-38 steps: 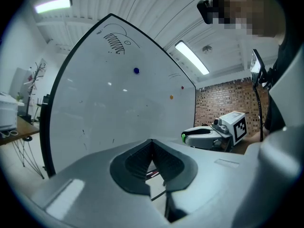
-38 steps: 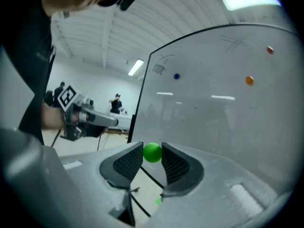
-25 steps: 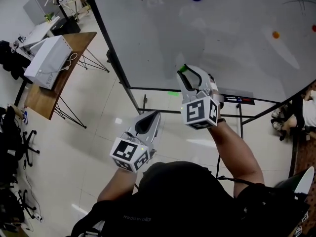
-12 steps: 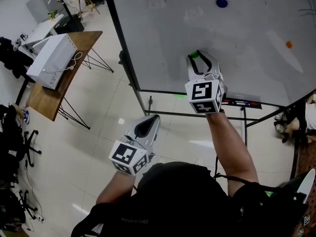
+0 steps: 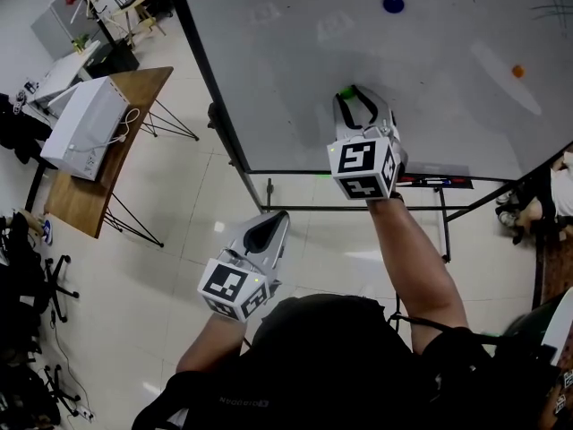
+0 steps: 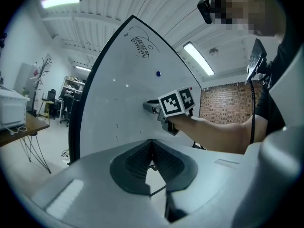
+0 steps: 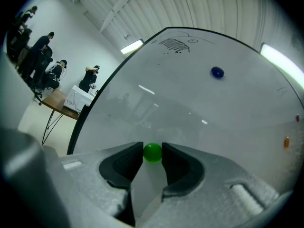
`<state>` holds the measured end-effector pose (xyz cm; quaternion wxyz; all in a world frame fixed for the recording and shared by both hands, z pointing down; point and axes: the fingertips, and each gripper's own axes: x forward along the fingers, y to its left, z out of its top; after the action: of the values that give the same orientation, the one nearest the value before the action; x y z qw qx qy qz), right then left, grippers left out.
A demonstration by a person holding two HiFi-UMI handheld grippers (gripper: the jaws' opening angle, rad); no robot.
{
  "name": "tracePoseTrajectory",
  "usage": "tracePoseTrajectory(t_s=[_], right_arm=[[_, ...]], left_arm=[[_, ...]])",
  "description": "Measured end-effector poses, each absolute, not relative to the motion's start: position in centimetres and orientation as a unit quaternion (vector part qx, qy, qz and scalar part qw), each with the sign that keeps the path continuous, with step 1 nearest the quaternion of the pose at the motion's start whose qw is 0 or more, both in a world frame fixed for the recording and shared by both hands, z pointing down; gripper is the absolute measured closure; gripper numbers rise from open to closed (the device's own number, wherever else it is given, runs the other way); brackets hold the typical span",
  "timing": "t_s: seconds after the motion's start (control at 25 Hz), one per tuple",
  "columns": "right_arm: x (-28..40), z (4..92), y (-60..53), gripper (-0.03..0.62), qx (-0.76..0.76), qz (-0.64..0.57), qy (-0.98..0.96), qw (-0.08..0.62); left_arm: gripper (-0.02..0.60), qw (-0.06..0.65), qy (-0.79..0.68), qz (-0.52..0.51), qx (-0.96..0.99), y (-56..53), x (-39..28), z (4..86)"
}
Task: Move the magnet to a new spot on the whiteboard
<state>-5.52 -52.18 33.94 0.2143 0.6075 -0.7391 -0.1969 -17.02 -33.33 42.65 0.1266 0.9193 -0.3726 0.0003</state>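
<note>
A small green magnet point(image 5: 346, 91) point(image 7: 152, 152) sits against the whiteboard point(image 5: 448, 79) point(image 7: 190, 108), low on its left part. My right gripper point(image 5: 353, 93) point(image 7: 152, 152) is shut on it, one dark pad pressing each side. A blue magnet point(image 5: 393, 4) point(image 7: 217, 72) and an orange magnet point(image 5: 517, 71) point(image 7: 286, 141) stick to the board farther off. My left gripper point(image 5: 276, 216) point(image 6: 152, 142) hangs back from the board, shut and holding nothing. In the left gripper view the right gripper's marker cube point(image 6: 175, 102) shows at the board.
A wooden table point(image 5: 98, 195) with a white box point(image 5: 85, 124) stands left of the board. A marker tray point(image 5: 434, 182) runs under the board's lower edge on its stand. Office chairs point(image 5: 27, 267) line the far left. People point(image 7: 47, 70) stand in the background.
My right gripper has carried the green magnet up the board, closer to the blue magnet. The left gripper has stayed near the same place in the picture.
</note>
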Motion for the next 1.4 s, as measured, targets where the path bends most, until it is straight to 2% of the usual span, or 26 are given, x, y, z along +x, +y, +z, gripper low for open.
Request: tracePoseTrajectory(t_s=[1.0, 1.2, 1.24, 1.32, 1.4], right_arm=[[-4.3, 34.5, -51.0, 0.48, 0.612, -0.214, -0.727, 0.228], [-4.8, 35.3, -48.0, 0.479, 0.575, -0.173, -0.774, 0.201], [-5.0, 35.6, -47.1, 0.488, 0.564, -0.154, -0.789, 0.189], [-5.4, 36.5, -45.4, 0.589, 0.536, -0.123, -0.817, 0.176], [-5.9, 37.2, -43.2, 0.592, 0.502, -0.088, -0.846, 0.156]], left_arm=[[0.565, 0.133, -0.373, -0.004, 0.918, -33.0, -17.4, 43.0], [0.565, 0.134, -0.373, -0.005, 0.918, -32.7, -17.3, 43.1], [0.565, 0.135, -0.374, -0.004, 0.918, -32.6, -17.3, 43.2], [0.565, 0.136, -0.374, -0.004, 0.917, -32.4, -17.5, 43.3], [0.565, 0.137, -0.373, -0.004, 0.918, -32.1, -17.5, 43.3]])
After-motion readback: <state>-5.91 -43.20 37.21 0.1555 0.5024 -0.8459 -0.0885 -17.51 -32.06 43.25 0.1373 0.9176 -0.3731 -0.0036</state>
